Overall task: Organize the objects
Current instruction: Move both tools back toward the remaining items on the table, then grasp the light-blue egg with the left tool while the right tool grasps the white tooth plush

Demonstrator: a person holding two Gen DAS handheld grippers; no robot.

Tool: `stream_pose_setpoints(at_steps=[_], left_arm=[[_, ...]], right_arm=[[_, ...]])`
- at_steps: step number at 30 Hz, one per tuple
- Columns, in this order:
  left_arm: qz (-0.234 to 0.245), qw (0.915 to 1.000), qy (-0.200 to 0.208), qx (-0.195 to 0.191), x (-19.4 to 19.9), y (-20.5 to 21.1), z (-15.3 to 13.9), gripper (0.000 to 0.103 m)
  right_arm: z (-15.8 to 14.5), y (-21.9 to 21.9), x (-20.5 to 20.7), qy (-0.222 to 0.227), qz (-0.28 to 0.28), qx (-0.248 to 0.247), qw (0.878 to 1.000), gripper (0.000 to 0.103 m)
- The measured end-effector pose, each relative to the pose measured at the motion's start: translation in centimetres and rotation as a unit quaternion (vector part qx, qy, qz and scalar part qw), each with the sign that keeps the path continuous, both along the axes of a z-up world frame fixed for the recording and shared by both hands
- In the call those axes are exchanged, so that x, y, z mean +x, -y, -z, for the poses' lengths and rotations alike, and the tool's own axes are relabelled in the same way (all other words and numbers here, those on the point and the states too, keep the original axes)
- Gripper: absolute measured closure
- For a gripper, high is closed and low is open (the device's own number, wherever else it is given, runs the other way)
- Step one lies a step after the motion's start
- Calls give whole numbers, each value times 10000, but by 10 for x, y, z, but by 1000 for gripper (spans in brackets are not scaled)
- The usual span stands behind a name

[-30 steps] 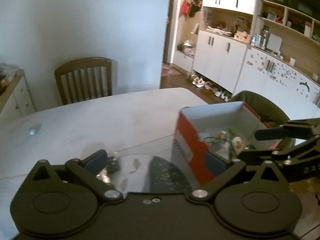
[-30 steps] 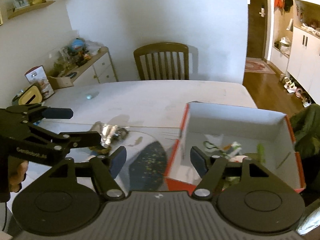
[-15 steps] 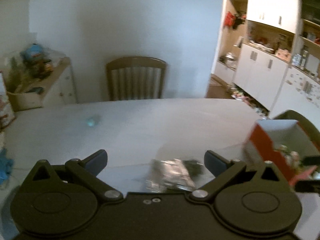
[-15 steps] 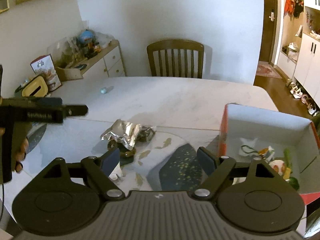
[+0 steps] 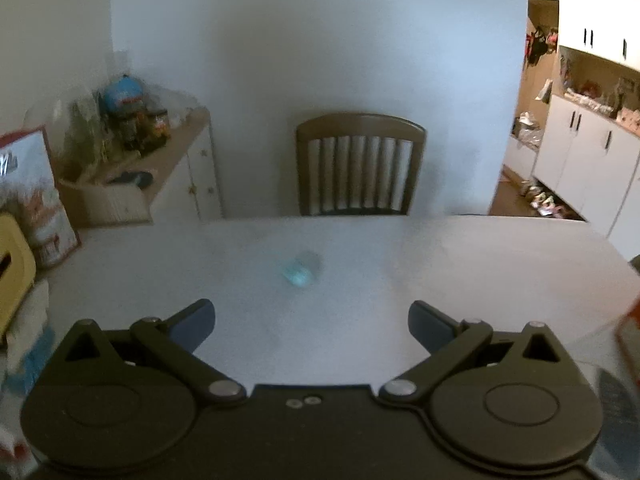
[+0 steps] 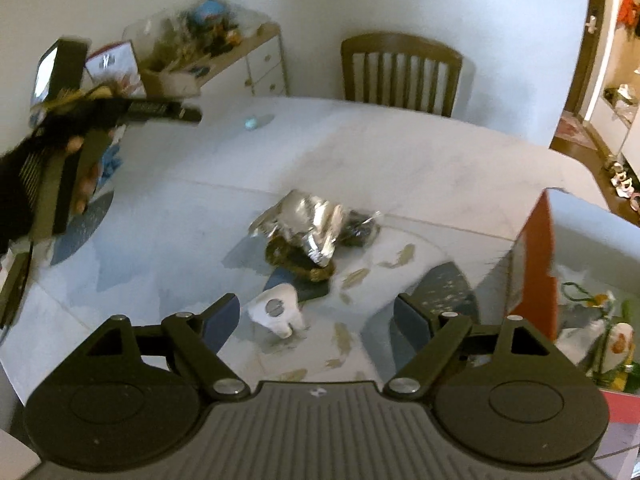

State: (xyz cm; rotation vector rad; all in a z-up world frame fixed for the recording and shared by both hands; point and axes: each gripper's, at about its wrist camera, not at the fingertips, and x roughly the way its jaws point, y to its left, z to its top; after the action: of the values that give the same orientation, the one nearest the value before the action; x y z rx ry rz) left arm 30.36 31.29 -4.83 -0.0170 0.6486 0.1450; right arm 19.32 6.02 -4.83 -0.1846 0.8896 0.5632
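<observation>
A crumpled silver foil wrapper (image 6: 310, 220) lies mid-table on dark brown items (image 6: 304, 264), with a small white object (image 6: 278, 312) just in front. My right gripper (image 6: 316, 320) is open and empty, hovering above and just short of this pile. An orange-sided white box (image 6: 538, 240) holding several small items stands at the right; its edge shows in the left wrist view (image 5: 628, 340). A small light-blue object (image 5: 298, 274) lies farther back on the table, also in the right wrist view (image 6: 252, 123). My left gripper (image 5: 312, 320) is open and empty, aimed at it from a distance.
A wooden chair (image 5: 360, 164) stands at the table's far side. A sideboard (image 5: 160, 160) crowded with jars and boxes is at the back left. A yellow item (image 5: 12, 256) and a printed box (image 5: 36, 196) sit at the table's left edge.
My left gripper has swung left, from the box and foil to the blue object. My right gripper has turned left and down from the box onto the foil pile.
</observation>
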Motion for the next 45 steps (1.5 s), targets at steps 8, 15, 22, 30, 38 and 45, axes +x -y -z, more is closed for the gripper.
stream_pose_setpoints(at_steps=[8,15,22,30,38,45], left_arm=[[-14,9998,-185,113,69,-15,43,0],[-203,9991,-364,28,111,-22,75,1],[-377,9987,-352,-54,141,-31,95,2],[-469,9983,-346,-7,159,-31,113,13],[-558,9975,-413,-101,162,-37,121,36],[-503,9980,-343,-168,159,-41,121,51]], right_arm=[[38,-27,17,-299,-150,-419,9986,19],[67,-42,34,-364,-333,-614,9969,19],[99,-56,49,-549,-504,-625,9953,19],[116,-67,49,-602,-705,-727,9930,19],[123,-75,46,-510,-925,-867,9906,26],[124,-79,47,-425,-1035,-834,9902,32]])
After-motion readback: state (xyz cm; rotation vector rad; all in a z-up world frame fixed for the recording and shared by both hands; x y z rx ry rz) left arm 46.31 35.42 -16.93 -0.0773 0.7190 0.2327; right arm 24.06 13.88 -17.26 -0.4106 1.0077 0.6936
